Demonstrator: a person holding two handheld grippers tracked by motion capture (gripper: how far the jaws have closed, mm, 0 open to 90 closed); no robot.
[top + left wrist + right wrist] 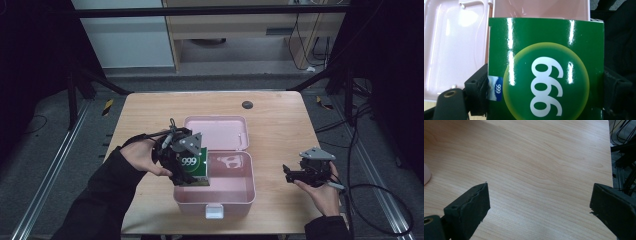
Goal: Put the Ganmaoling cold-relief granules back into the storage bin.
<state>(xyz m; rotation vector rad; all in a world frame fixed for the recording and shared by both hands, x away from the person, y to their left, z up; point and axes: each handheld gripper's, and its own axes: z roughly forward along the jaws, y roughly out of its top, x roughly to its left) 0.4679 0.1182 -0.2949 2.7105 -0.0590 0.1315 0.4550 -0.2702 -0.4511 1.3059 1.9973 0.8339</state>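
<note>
- The green box [194, 166], printed with a white "999" in a yellow-rimmed circle, is held above the left end of the pink case [240, 197], its lower edge just over the case's left rim.
- In the left gripper view the green box [546, 67] sits squarely between the two black jaws, its glossy front facing the camera and the "999" turned on its side; a small blue label lies against the left jaw.
- The left gripper [187, 167] is clamped on the green box, a jaw pressed to each side, jaws about half spread.
- The left hand [140, 156] carries that gripper from the left side of the table [280, 110].
- The pink case stands open near the front middle of the table; its tray looks bare apart from a pale marking on the floor, and what that marking is cannot be made out.
- The lid [217, 131] lies flat behind the tray, hinged open, with nothing on it.
- The right gripper [290, 172] rests low over the table well to the right of the case, jaws spread wide with only bare wood [544, 170] between them.
- The right hand [322, 192] holds it near the table's front right corner.
- A small dark disc [247, 104] lies near the far edge of the table.
</note>
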